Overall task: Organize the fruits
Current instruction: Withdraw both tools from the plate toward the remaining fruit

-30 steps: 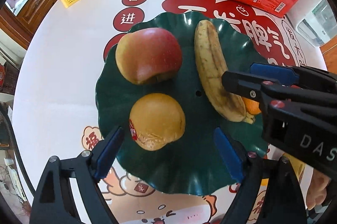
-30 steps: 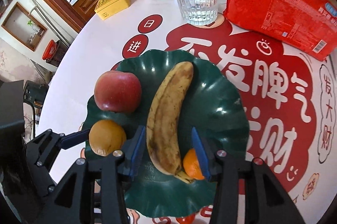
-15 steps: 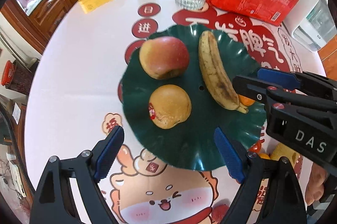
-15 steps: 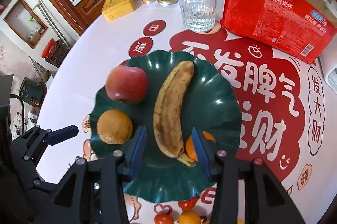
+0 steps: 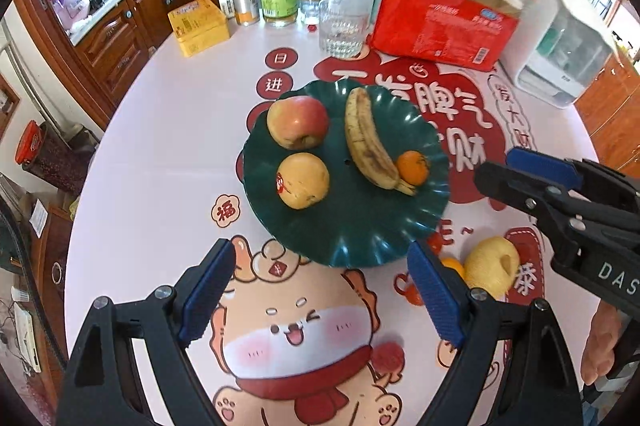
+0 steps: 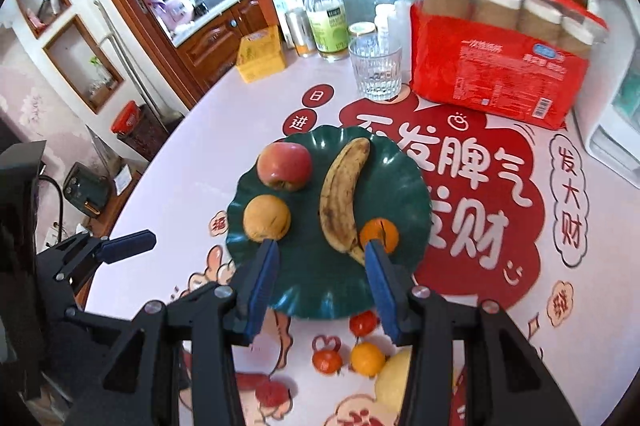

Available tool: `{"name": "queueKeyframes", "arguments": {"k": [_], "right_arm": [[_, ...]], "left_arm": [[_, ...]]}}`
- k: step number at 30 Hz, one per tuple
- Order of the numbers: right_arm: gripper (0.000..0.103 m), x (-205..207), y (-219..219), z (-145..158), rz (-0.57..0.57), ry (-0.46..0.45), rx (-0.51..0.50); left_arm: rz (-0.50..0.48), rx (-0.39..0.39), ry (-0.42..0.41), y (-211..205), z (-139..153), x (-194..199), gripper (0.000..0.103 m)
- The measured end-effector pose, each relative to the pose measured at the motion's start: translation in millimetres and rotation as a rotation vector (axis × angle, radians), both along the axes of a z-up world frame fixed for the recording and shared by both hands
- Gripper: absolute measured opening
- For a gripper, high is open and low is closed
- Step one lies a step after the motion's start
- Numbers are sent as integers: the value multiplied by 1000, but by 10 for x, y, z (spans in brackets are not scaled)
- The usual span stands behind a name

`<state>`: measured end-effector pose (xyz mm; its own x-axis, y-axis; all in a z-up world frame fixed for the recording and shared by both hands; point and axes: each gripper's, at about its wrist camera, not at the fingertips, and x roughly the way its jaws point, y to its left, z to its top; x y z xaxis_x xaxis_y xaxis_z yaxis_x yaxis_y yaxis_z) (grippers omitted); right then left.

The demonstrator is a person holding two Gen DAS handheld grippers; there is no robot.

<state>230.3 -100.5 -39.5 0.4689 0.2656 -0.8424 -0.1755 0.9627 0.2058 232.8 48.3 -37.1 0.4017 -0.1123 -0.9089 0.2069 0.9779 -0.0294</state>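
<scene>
On the bench (image 5: 160, 154), under both my cameras, I list a dark green scalloped plate (image 5: 352, 234) holding four fruits: red apple (image 5: 298, 122) at far left, yellow-brown pear (image 5: 303, 181) nearer me on the same side, spotted banana (image 5: 366, 142) down the middle, small orange (image 5: 413, 167) touching the banana's stem end.

Off the plate, near its closer rim: a yellow apple (image 5: 492, 266), a mandarin (image 6: 367, 358), two small red fruits (image 6: 327, 362).

Far edge: ribbed glass (image 6: 376, 72), red pack of paper cups (image 6: 496, 74), yellow box (image 6: 261, 55), bottle (image 6: 326, 22).

My left claw (image 5: 320, 294) is spread wide, nothing between its blue pads. My right claw (image 6: 320, 286) stands partly apart, also empty, above the plate's near edge.
</scene>
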Motion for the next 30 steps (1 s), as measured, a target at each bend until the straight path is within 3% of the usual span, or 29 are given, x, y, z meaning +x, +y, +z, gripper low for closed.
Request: {"name": "queueKeyframes", "arguments": {"k": [6, 14, 27, 30], "right_arm": [[46, -445, -190, 151, -11, -48, -1], [46, -925, -393, 141, -9, -61, -23], [46, -1274, -626, -210, -28, -24, -85], [54, -1305, -648, -308, -31, -41, -112]], "left_arm": [[8, 9, -58, -61, 157, -356, 87], [0, 1, -53, -184, 126, -737, 87], [-23, 49, 7, -393, -377, -1090, 88], [-22, 60, 29, -421, -543, -1103, 88]]}}
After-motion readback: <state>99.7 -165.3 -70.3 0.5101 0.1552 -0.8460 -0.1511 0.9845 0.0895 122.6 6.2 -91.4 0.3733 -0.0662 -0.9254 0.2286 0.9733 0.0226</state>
